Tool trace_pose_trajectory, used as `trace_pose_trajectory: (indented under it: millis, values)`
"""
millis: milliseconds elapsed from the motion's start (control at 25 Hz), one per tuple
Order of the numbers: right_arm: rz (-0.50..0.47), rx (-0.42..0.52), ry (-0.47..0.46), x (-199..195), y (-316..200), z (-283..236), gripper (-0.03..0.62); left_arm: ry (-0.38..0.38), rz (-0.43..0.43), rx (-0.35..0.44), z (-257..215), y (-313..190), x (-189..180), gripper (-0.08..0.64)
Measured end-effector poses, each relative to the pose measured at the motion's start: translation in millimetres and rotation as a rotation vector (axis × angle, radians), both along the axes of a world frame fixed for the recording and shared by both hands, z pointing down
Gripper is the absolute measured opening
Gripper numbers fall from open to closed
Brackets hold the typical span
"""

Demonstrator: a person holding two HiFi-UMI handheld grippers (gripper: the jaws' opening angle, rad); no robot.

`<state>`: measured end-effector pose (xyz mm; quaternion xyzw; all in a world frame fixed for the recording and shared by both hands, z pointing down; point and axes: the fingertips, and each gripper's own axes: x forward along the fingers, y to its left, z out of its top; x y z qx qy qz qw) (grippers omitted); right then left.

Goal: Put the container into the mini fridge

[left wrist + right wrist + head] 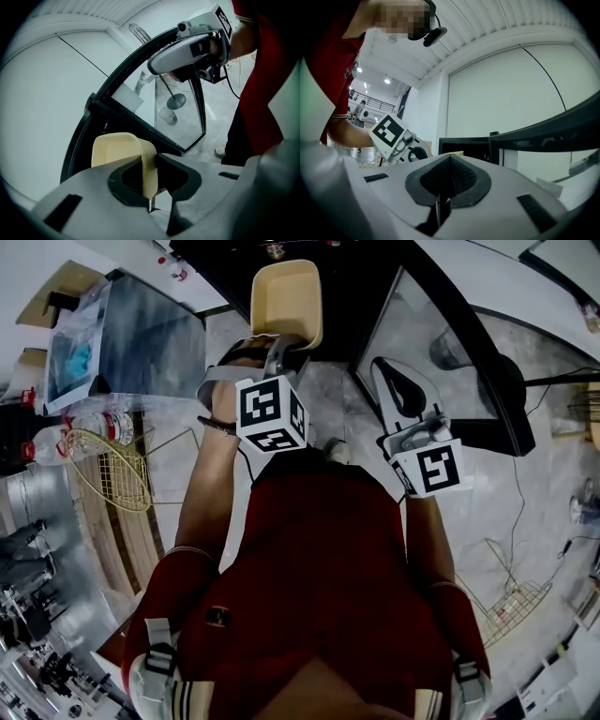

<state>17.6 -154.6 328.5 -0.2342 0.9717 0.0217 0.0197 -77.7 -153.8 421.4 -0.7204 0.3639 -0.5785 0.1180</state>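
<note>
A cream plastic container [287, 298] hangs in front of the dark mini fridge [370, 277], held by its near wall. My left gripper [281, 341] is shut on that wall; in the left gripper view the container [116, 147] stands up between the pads, pinched at the left gripper [150, 180]. The fridge's glass door [427, 338] stands open to the right, and the door [180, 110] shows behind the container. My right gripper [396, 376] hovers beside the door; the right gripper [443, 187] is shut with nothing in it. The fridge [466, 146] lies just ahead of it.
A wire basket [111, 470] and plastic bottles [94, 427] lie at the left, with a grey box [141, 334] behind them. Another wire rack [511, 606] and a cable [520, 493] are on the floor at the right. The person's red-clad body fills the lower middle.
</note>
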Motion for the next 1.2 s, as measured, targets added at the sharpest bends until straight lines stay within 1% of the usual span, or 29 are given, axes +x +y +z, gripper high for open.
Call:
trace_pose_trajectory:
  millis: [160,360,480,640,840,1200]
  values:
    - [0.036,-0.022,0.004,-5,-10,2,-0.002,-0.005,0.025,0.005,-3,-19,-11,0.067]
    - [0.066,0.007,0.009,-9,-25,0,-0.002,-0.014,0.053,0.001,1,-45,-19,0.067]
    - [0.092,-0.008,0.008,-19,-33,-4,-0.002,-0.012,0.066,0.001,0,-62,-31,0.067]
    - [0.113,-0.003,0.023,-29,-43,-3,-0.002,-0.013,0.085,0.003,0,-83,-42,0.067]
    - [0.15,-0.02,0.007,-29,-56,-2,-0.002,-0.03,0.105,0.003,6,-108,-47,0.067]
    - [0.195,-0.04,0.025,-28,-76,5,-0.002,-0.055,0.113,-0.002,18,-148,-61,0.067]
